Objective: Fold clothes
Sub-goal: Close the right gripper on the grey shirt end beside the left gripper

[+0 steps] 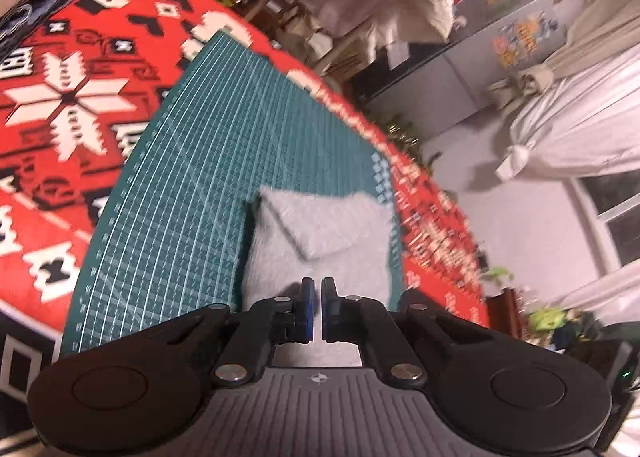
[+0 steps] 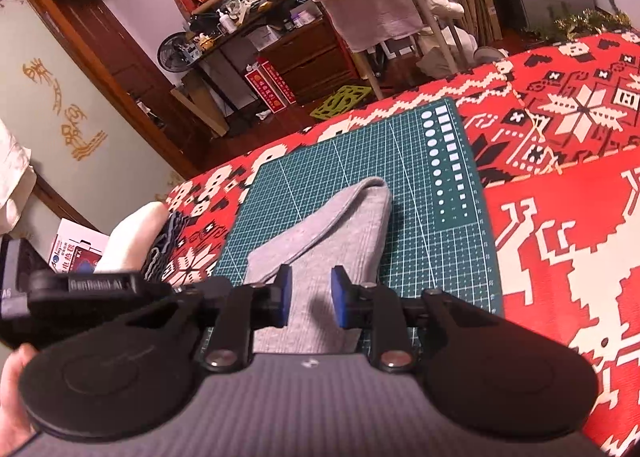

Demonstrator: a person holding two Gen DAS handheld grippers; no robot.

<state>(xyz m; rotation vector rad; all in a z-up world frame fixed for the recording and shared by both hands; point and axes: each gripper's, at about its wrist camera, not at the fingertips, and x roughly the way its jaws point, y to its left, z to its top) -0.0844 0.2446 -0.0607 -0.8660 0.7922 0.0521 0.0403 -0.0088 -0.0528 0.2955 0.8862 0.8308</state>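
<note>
A grey folded garment [image 1: 320, 225] [image 2: 320, 225] lies on a green cutting mat [image 1: 180, 177] [image 2: 340, 161], with one corner flap turned over on top. My left gripper [image 1: 317, 286] hovers over the garment's near end. Its blue pads are together with only a sliver between them, and no cloth is in it. My right gripper [image 2: 312, 274] stands open above the near part of the garment. The cloth lies below the gap, and its left pad is close to the flap's edge. The black housing of the left tool [image 2: 88, 285] shows at the right wrist view's left side.
A red and white patterned cloth [image 1: 60, 105] [image 2: 560, 217] covers the table under the mat. A dark blue garment [image 1: 40, 5] [image 2: 172, 237] and a white bundle [image 2: 132, 233] lie at the mat's far side. A hand [image 2: 12, 381] holds the left tool. Furniture and a clothes rack stand beyond the table.
</note>
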